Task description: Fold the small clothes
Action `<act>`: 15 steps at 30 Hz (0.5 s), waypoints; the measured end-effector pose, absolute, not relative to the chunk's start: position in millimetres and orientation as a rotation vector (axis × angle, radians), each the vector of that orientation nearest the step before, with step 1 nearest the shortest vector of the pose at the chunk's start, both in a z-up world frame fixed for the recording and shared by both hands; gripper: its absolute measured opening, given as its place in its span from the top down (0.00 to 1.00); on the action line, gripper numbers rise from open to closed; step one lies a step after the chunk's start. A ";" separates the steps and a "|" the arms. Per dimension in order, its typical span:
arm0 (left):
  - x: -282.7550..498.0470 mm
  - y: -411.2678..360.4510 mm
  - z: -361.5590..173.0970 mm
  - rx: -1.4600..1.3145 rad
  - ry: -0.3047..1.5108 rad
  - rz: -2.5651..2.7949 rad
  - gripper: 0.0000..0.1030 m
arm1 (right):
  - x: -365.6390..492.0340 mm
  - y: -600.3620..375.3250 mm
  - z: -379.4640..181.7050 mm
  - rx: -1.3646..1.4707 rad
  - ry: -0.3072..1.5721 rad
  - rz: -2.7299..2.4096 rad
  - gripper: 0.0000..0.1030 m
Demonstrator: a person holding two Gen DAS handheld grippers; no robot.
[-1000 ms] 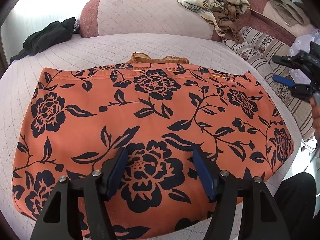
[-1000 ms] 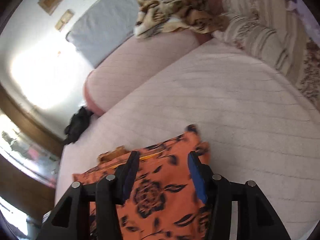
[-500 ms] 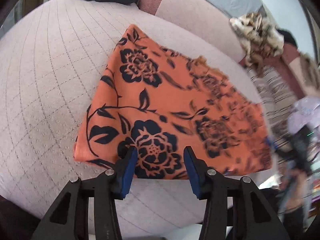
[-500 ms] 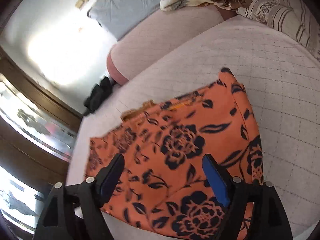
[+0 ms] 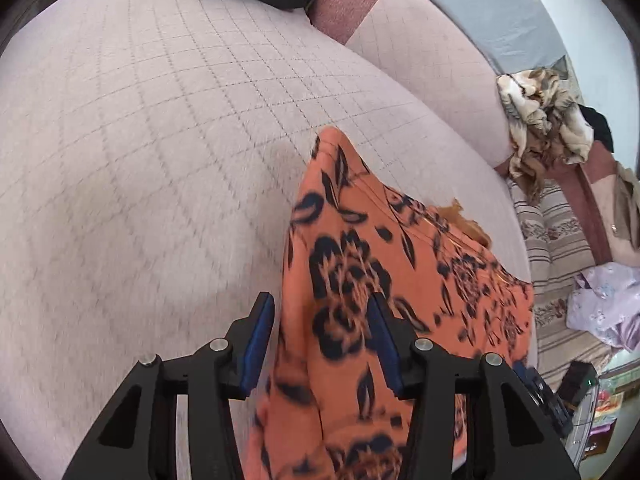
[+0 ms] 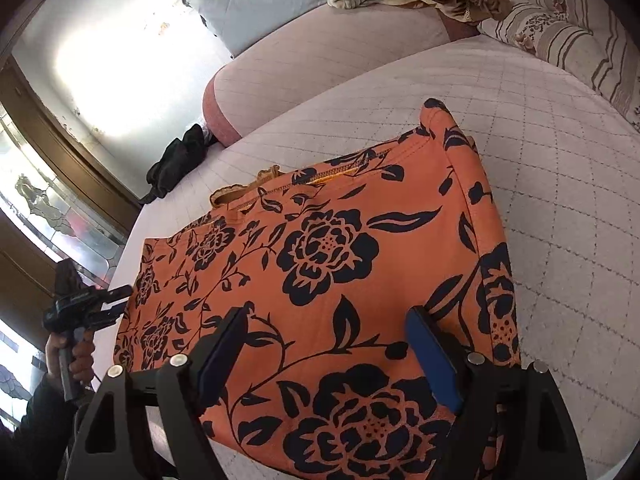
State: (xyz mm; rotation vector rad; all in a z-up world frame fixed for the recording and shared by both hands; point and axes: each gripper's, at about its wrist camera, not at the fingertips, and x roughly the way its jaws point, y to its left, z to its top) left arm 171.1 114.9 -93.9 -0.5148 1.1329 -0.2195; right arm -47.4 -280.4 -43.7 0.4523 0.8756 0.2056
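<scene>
Lying flat on the quilted bed, the orange floral garment awaits its first fold, both the left gripper and right gripper gaping over its near corners, so each must next pinch an edge.

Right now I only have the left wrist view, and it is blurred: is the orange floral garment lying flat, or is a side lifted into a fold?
Observer: The right wrist view shows the orange floral garment spread flat on the quilted bed, with no corner lifted.
Operator: Where is the right gripper?
Observer: The right gripper is open, its fingers wide apart over the garment's near edge, towards the right corner.
Operator: And the left one, seen from there?
Observer: The left gripper sits at the garment's left edge, held in a hand; whether it touches the cloth is unclear.
</scene>
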 end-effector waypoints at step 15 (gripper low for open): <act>193.6 118.3 -62.8 -0.357 0.997 -0.065 0.70 | -49.8 -292.9 -43.8 0.488 0.861 0.232 0.18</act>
